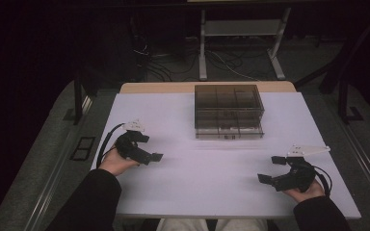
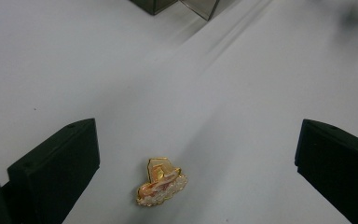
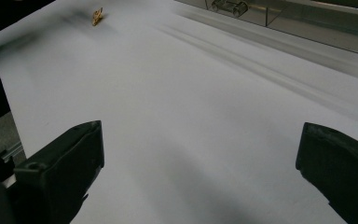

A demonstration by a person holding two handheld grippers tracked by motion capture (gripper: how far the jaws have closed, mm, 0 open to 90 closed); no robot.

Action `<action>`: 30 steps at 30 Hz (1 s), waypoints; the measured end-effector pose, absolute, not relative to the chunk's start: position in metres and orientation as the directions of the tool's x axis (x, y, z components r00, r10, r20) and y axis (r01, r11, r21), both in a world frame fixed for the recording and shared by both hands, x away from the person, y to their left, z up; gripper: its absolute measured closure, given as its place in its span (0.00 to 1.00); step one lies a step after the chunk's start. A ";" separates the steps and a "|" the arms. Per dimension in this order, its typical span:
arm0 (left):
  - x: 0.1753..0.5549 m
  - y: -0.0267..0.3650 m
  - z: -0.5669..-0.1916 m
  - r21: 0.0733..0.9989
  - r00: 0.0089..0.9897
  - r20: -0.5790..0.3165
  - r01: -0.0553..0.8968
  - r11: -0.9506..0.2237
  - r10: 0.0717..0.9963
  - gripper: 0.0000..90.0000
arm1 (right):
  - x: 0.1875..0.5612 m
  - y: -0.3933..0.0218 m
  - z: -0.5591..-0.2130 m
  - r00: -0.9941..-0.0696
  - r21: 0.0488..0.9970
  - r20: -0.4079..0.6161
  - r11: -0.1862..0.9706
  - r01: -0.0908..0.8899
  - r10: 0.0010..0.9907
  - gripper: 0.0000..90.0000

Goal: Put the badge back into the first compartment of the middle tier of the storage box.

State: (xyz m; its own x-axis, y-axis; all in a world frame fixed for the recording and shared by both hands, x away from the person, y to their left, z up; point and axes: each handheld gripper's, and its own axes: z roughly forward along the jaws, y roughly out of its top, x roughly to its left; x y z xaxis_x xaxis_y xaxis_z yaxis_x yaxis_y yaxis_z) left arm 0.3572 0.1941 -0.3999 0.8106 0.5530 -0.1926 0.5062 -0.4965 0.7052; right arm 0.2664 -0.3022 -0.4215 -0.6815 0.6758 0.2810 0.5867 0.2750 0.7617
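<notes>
the small gold brooch (image 2: pixel 161 183) lies flat on the white table (image 1: pixel 188 178), low in the left gripper view and a little left of centre, sitting between your left gripper's (image 2: pixel 196 163) two black jaws but nearer the left-hand one. its long axis runs on a slant, from lower left up to upper right of that frame, so it sits skewed to the line between the jaws rather than square to it. those jaws are spread wide and touch nothing. in the right gripper view the same brooch shows as a tiny gold speck (image 3: pixel 97 16) at the upper left of the frame, well apart from your right gripper (image 3: pixel 200 168), whose jaws are also spread wide over bare table. so your left hand is plainly the nearer one, and i'd judge the pick falls to it: shift so the brooch is centred in the gap, then close. the smoked clear organiser box (image 1: pixel 228 111) stands at the upper middle of the high view, well beyond both grippers.
</notes>
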 end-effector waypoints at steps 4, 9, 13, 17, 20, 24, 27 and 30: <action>0.359 0.193 -0.403 0.694 0.813 -0.193 0.509 -0.510 0.549 0.00 | 0.266 -0.302 -0.422 -0.683 0.762 0.278 0.278 0.584 0.675 0.01; 0.362 0.192 -0.407 0.669 0.820 -0.184 0.509 -0.542 0.542 0.00 | 0.267 -0.301 -0.422 -0.686 0.758 0.277 0.286 0.587 0.673 0.01; 0.366 0.193 -0.411 0.655 0.816 -0.188 0.519 -0.549 0.547 0.00 | 0.267 -0.300 -0.423 -0.688 0.759 0.271 0.291 0.583 0.673 0.01; 0.369 0.194 -0.417 0.642 0.813 -0.201 0.530 -0.553 0.546 0.00 | 0.267 -0.300 -0.423 -0.689 0.758 0.272 0.292 0.584 0.672 0.01; 0.371 0.193 -0.420 0.636 0.815 -0.209 0.533 -0.558 0.540 0.00 | 0.267 -0.300 -0.423 -0.691 0.758 0.270 0.295 0.582 0.671 0.01; 0.372 0.192 -0.422 0.632 0.817 -0.211 0.533 -0.563 0.536 0.00 | 0.267 -0.299 -0.424 -0.692 0.755 0.268 0.299 0.583 0.671 0.01; 0.373 0.193 -0.423 0.620 0.826 -0.207 0.525 -0.583 0.525 0.07 | 0.268 -0.299 -0.424 -0.692 0.754 0.269 0.301 0.585 0.670 0.01; 0.374 0.194 -0.425 0.618 0.829 -0.205 0.521 -0.589 0.519 0.14 | 0.268 -0.300 -0.424 -0.693 0.753 0.270 0.301 0.585 0.669 0.01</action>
